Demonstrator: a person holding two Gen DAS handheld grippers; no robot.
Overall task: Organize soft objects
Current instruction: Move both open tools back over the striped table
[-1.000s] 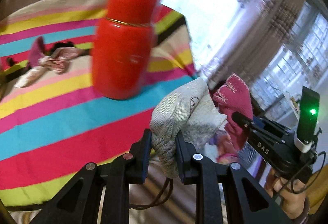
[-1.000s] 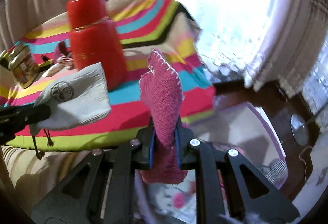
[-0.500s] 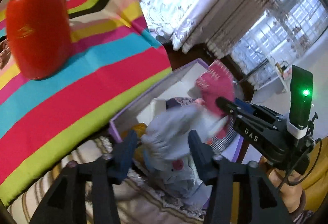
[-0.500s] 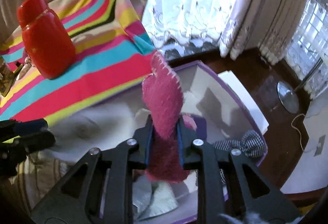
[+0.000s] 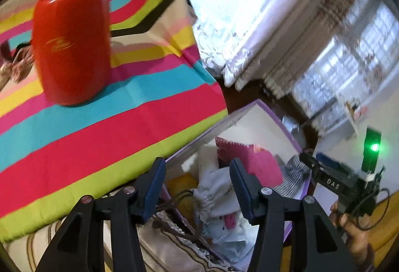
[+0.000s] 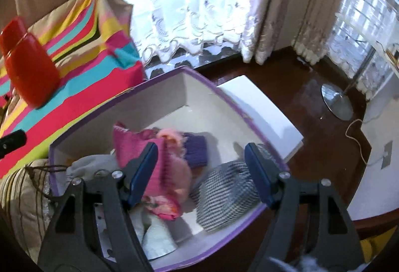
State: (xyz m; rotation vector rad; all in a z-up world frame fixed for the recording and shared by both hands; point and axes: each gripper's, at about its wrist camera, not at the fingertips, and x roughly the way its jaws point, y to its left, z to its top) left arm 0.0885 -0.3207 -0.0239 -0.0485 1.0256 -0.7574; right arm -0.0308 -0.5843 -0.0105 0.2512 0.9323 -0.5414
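A purple-rimmed white box [image 6: 224,95] stands on the floor beside the striped table and holds several soft items. My left gripper [image 5: 197,187] is open and empty above the box's near end, over the grey drawstring pouch [image 5: 214,187] lying in it. My right gripper [image 6: 200,172] is open and empty above the box; the pink knitted piece [image 6: 132,145] lies inside, next to a purple knit [image 6: 195,150] and a checked cloth [image 6: 224,192]. The pink piece also shows in the left wrist view [image 5: 249,160], as does the box [image 5: 274,117].
A red jar [image 5: 72,47] stands on the striped tablecloth [image 5: 99,137]; it also shows in the right wrist view [image 6: 27,72]. A patterned cloth [image 5: 17,65] lies at the table's far left. A lamp base [image 6: 336,102] and curtains [image 6: 274,10] stand beyond the box.
Both grippers swung from the table to over the box and opened. The grey pouch and the pink knitted piece dropped into the box.
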